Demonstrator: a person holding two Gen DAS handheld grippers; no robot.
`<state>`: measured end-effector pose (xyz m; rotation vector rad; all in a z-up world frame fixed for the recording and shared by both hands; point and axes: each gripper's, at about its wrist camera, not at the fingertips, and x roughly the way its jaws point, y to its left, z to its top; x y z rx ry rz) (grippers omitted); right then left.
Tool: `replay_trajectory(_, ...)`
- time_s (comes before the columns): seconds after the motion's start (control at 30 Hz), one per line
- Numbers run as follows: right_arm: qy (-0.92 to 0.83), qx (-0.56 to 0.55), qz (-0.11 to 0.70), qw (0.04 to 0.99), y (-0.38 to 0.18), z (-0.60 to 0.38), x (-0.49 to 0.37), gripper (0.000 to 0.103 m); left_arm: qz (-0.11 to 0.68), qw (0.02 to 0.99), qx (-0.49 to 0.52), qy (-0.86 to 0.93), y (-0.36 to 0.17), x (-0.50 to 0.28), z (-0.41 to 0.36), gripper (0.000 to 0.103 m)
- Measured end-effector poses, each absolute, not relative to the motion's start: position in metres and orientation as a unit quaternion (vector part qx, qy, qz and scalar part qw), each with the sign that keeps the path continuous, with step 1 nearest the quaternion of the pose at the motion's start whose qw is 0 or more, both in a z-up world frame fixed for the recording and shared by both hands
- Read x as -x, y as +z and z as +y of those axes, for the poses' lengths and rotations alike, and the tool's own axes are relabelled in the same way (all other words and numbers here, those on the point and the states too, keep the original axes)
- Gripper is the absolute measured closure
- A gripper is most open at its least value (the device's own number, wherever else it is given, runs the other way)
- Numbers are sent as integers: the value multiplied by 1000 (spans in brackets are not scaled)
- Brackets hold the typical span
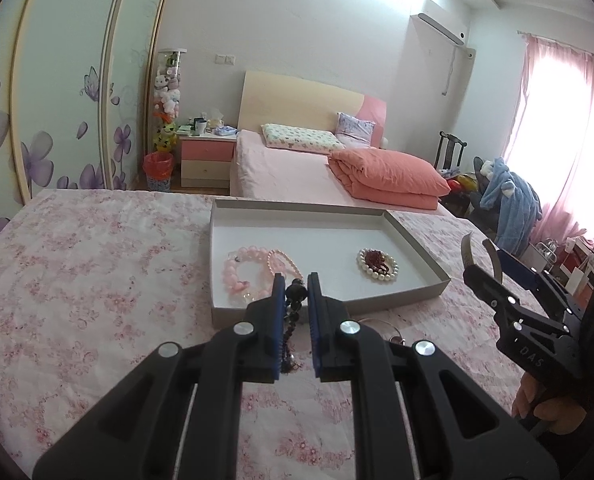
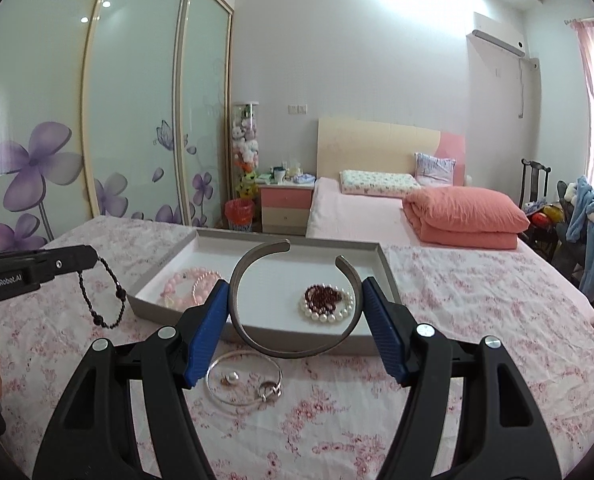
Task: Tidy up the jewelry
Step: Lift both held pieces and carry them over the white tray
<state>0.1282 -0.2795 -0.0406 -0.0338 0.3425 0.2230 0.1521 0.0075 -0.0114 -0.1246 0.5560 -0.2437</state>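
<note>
Jewelry partly sorted into a shallow white cardboard tray (image 2: 381, 258) lying on a bed with a pink floral cover (image 2: 477, 300). Already inside: chunky pink bead bracelets (image 2: 185, 284) at the left, and a white pearl bracelet (image 2: 329, 314) ringing a dark red beaded one (image 2: 323, 294) at the right. In transit: the left gripper (image 1: 296, 286), clamped on a black beaded strand (image 2: 101, 292) that dangles above the cover, and the right gripper (image 2: 296, 300), its blue pads pressing the sides of an open grey metal cuff bangle (image 2: 293, 350) held in front of the tray. Still outside: a thin silver bangle with a small charm (image 2: 243, 380) on the cover just before the tray. Judged roughly half complete.
</note>
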Motion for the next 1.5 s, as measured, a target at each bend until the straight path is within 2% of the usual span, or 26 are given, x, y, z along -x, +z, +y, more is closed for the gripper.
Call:
replay_trajectory(0.43, 106, 28, 120, 987, -21, -269, -142, 36, 260, 958, 48, -107, 3, -174, -3, 91)
replay_trajectory(0.8, 99, 30, 113, 988, -20, -266, -173, 36, 259, 960, 43, -93, 10, -209, -14, 91)
replay_trajectory(1.13, 96, 21, 156, 983, -39, -269, -216, 36, 276, 956, 45, -88, -1, -255, -20, 91)
replay_trajectory(1.5, 97, 29, 252, 962, -74, -262, -261, 36, 310, 945, 51, -89, -31, -294, -27, 91)
